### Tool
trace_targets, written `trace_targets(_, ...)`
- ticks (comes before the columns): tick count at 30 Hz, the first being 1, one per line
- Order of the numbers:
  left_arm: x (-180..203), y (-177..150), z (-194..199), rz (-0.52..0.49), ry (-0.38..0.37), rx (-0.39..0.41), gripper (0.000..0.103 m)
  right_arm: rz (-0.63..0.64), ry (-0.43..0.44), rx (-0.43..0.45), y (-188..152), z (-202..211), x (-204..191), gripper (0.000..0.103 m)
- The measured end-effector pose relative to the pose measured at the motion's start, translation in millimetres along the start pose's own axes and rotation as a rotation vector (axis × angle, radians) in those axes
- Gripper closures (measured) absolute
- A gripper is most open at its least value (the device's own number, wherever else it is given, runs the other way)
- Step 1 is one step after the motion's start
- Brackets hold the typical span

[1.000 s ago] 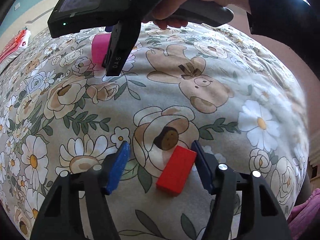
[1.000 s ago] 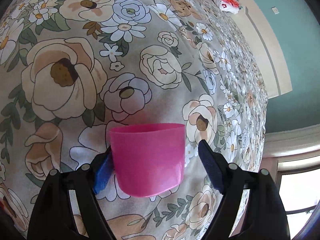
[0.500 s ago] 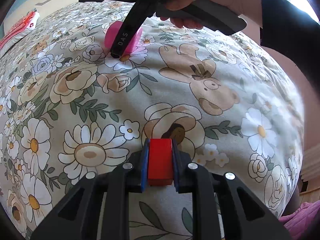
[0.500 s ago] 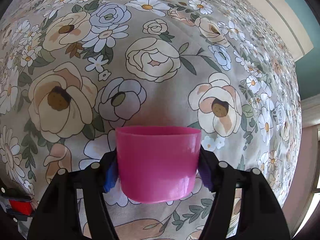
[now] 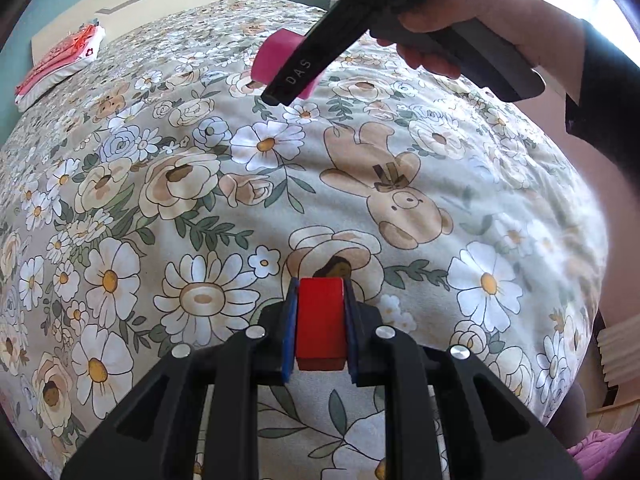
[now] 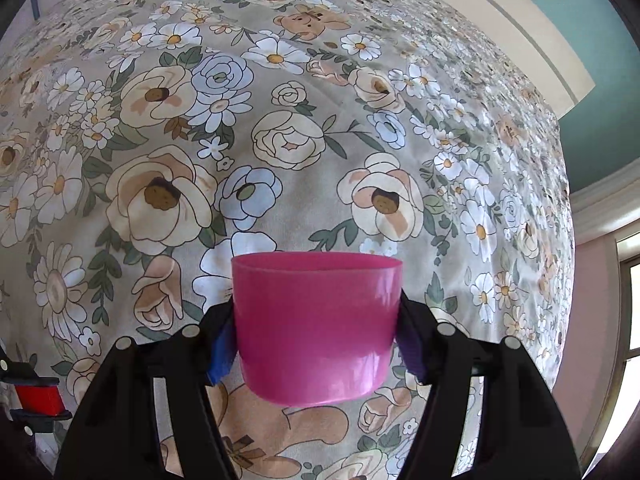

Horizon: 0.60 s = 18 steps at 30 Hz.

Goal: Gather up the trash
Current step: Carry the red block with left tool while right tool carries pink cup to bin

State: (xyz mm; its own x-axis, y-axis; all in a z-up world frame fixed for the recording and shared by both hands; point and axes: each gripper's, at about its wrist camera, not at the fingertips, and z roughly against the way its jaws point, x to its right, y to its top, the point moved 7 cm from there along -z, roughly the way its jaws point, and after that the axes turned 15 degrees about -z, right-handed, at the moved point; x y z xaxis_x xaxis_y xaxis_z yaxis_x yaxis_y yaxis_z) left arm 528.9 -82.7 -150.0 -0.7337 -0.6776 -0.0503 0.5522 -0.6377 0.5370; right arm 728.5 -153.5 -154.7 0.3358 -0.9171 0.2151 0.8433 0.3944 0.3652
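A red block [image 5: 320, 322] is clamped between the blue pads of my left gripper [image 5: 320, 320], held above the flowered bedspread [image 5: 200, 200]. The same red block [image 6: 38, 398] shows at the lower left edge of the right wrist view. My right gripper [image 6: 316, 332] is shut on a pink plastic cup [image 6: 316, 324], upright and lifted off the bed. In the left wrist view the pink cup [image 5: 276, 58] appears at the top, partly hidden by a black finger [image 5: 308, 68] of the right gripper, which a person's hand [image 5: 460, 12] holds.
The bedspread [image 6: 280, 140] fills both views. Folded red and white cloth [image 5: 56, 64] lies at the far left corner of the bed, near a beige headboard and teal wall. The bed's right edge drops toward a pinkish wall [image 5: 620, 240]. A dark sleeve [image 5: 608, 92] is at upper right.
The left pads closed on the red block and lifted it off the bed. The right pads closed on the pink cup and raised it; both wrists rolled somewhat.
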Motion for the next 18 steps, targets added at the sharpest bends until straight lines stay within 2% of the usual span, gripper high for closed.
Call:
trace_targets(7, -10, 24, 56, 0.09, 0.097, 0.051, 0.081, -0.118, 0.01, 0.092, -5, 93, 30, 0.037)
trace_targets(10, -17, 34, 90, 0.136, 0.187, 0.083, 0.081, -0.14, 0.0, 0.137, -12, 140, 38, 0.037)
trace_targets(13, -20, 41, 125, 0.201, 0.215, 0.109, 0.081, -0.14, -0.003, 0.184, -24, 190, 38, 0.037)
trace_targets(18, -4, 51, 190, 0.187, 0.318, 0.149, 0.081, -0.128, -0.016, 0.249, -53, 271, 33, 0.037)
